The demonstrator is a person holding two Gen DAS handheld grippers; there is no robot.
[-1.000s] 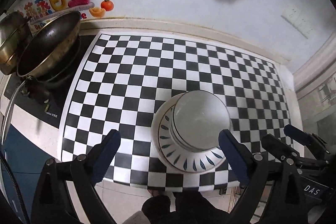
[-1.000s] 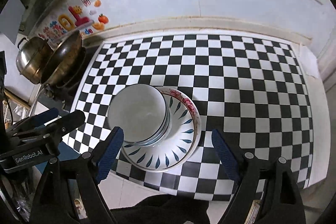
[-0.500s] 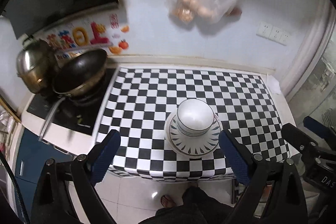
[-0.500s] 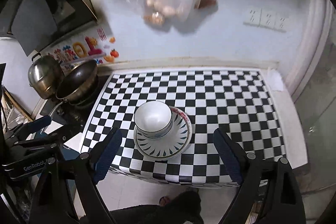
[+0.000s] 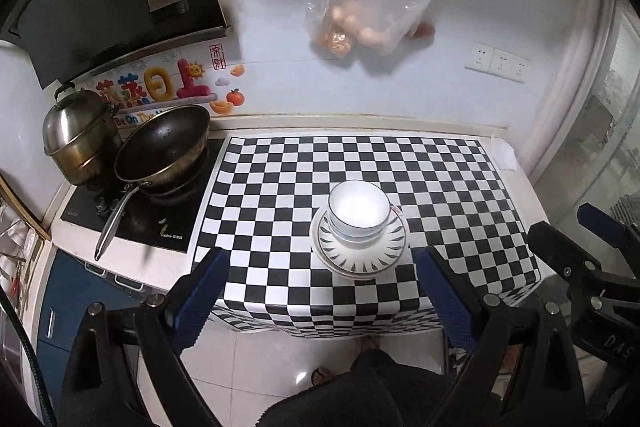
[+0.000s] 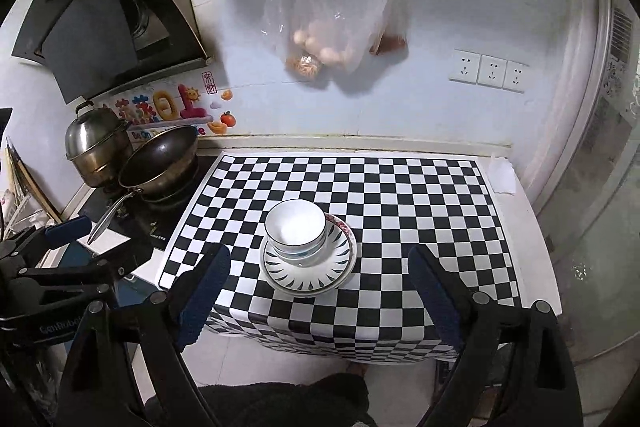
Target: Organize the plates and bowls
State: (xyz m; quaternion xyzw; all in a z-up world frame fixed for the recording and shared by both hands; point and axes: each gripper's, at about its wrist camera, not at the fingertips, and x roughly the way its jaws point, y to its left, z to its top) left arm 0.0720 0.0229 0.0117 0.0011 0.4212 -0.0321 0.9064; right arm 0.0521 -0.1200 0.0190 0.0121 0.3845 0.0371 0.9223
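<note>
White bowls with blue rims [image 5: 358, 215] sit nested on a stack of plates with a dark leaf pattern [image 5: 360, 257], near the front edge of the chequered counter [image 5: 440, 187]. The same bowls [image 6: 295, 231] and plates [image 6: 310, 273] show in the right wrist view. My left gripper [image 5: 324, 297] is open and empty, held back off the counter and above the floor. My right gripper [image 6: 316, 291] is also open and empty, equally far back. Neither touches the stack.
A black wok [image 5: 160, 147] and a steel pot [image 5: 78, 135] stand on the hob at the left. A plastic bag of eggs [image 5: 368, 11] hangs on the back wall. Wall sockets [image 6: 490, 71] are at the right. White tiled floor [image 5: 260, 363] lies below the counter's front edge.
Both grippers have drawn back and up from the stack, so the counter and stack look smaller and the wall and hood have come into view. The stack has not moved.
</note>
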